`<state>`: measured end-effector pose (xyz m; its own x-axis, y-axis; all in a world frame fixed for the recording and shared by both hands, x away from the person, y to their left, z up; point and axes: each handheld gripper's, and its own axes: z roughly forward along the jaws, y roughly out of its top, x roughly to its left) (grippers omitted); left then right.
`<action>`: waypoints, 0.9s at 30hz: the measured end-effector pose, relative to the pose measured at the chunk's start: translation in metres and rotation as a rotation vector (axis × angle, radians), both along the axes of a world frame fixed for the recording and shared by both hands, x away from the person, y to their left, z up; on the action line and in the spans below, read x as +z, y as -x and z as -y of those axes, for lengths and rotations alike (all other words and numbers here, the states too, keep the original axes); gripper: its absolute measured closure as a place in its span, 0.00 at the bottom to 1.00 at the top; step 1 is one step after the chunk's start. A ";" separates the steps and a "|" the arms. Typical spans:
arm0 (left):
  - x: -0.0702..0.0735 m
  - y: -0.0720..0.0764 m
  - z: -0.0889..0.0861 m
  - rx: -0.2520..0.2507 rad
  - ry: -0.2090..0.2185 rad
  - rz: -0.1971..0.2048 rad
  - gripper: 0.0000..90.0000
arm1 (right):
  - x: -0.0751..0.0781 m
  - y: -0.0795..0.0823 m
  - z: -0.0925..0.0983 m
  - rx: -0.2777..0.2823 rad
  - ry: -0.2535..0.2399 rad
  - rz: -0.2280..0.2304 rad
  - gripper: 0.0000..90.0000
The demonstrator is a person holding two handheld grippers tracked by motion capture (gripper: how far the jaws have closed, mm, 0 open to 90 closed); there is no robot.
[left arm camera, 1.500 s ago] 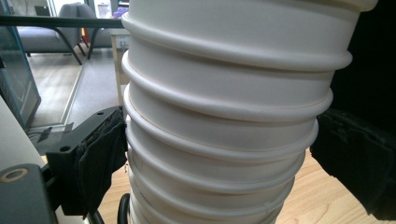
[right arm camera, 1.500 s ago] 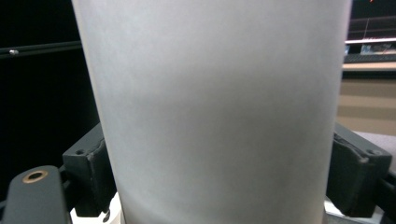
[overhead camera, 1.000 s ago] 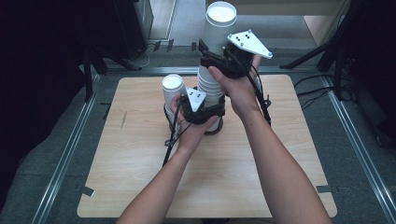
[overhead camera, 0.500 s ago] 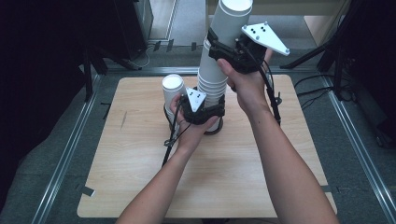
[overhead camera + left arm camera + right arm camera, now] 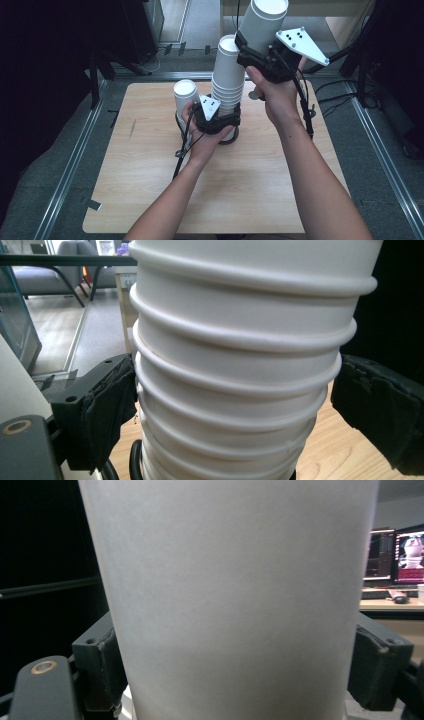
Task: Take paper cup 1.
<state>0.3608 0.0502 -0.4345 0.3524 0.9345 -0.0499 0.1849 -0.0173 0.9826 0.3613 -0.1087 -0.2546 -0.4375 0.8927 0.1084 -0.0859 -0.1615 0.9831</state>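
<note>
A tall stack of white paper cups [image 5: 227, 82] stands on the wooden table [image 5: 250, 190]. My left gripper [image 5: 222, 122] is closed around its lower part, and in the left gripper view the ribbed stack [image 5: 240, 365] sits between the black pads [image 5: 107, 410] of that gripper [image 5: 230, 410]. One white cup [image 5: 262, 22] hangs tilted in the air above and right of the stack, clear of its top, with my right gripper [image 5: 255, 47] shut on it. In the right gripper view the cup wall [image 5: 235, 590] sits between the jaws of that gripper [image 5: 235, 650]. Another single cup [image 5: 186, 97] stands left of the stack.
Metal rails [image 5: 75, 160] run along the table's left, back and right sides, with dark floor and black stands beyond them. Cables trail from both grippers over the tabletop. Monitors [image 5: 395, 555] glow on a desk far off.
My right gripper has risen and gone to the right with the top cup, pulling it clear of the stack. The left gripper and the stack have stayed put.
</note>
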 end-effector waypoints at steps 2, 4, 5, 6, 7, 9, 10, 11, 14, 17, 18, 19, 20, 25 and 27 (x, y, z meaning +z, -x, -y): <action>0.000 0.000 0.000 -0.001 -0.002 -0.001 0.06 | -0.002 0.001 0.002 -0.002 0.006 -0.002 0.16; -0.001 0.003 -0.001 -0.009 0.001 0.000 0.06 | -0.007 0.002 0.006 -0.016 0.029 0.000 0.16; 0.000 0.003 -0.001 -0.011 0.000 0.001 0.06 | -0.009 0.003 0.008 -0.018 0.029 -0.004 0.16; 0.000 0.005 -0.002 -0.013 -0.002 0.006 0.06 | -0.011 0.003 0.009 -0.019 0.029 -0.003 0.16; 0.000 0.005 -0.002 -0.013 -0.002 0.006 0.06 | -0.013 0.004 0.011 -0.017 0.025 -0.004 0.16; 0.001 0.008 -0.002 -0.019 -0.007 0.013 0.06 | -0.014 0.006 0.014 -0.020 0.021 -0.003 0.16; 0.001 0.008 -0.002 -0.019 -0.007 0.013 0.06 | -0.016 0.007 0.015 -0.020 0.023 0.001 0.16; 0.000 0.009 -0.002 -0.021 -0.007 0.016 0.06 | -0.016 0.007 0.015 -0.020 0.023 0.001 0.16; 0.000 0.010 -0.003 -0.025 -0.010 0.016 0.06 | -0.018 0.009 0.019 -0.020 0.024 0.001 0.16; 0.000 0.012 -0.003 -0.026 -0.011 0.014 0.06 | -0.018 0.013 0.023 -0.015 0.019 0.008 0.16; 0.000 0.012 -0.003 -0.026 -0.011 0.014 0.06 | -0.018 0.013 0.023 -0.015 0.019 0.008 0.16; 0.000 0.013 -0.003 -0.027 -0.013 0.014 0.06 | -0.016 0.015 0.025 -0.015 0.017 0.013 0.16; 0.000 0.013 -0.003 -0.027 -0.013 0.014 0.06 | -0.016 0.015 0.025 -0.015 0.017 0.013 0.16; -0.002 0.017 -0.003 -0.031 -0.015 0.018 0.06 | -0.016 0.020 0.030 -0.024 0.034 0.028 0.16; -0.002 0.018 -0.003 -0.032 -0.016 0.018 0.06 | -0.019 0.021 0.031 -0.030 0.047 0.030 0.16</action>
<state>0.3424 0.0534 -0.4368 0.3826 0.9235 -0.0281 0.1664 -0.0389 0.9853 0.3400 -0.1397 -0.2733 -0.4128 0.9092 0.0540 -0.1191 -0.1126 0.9865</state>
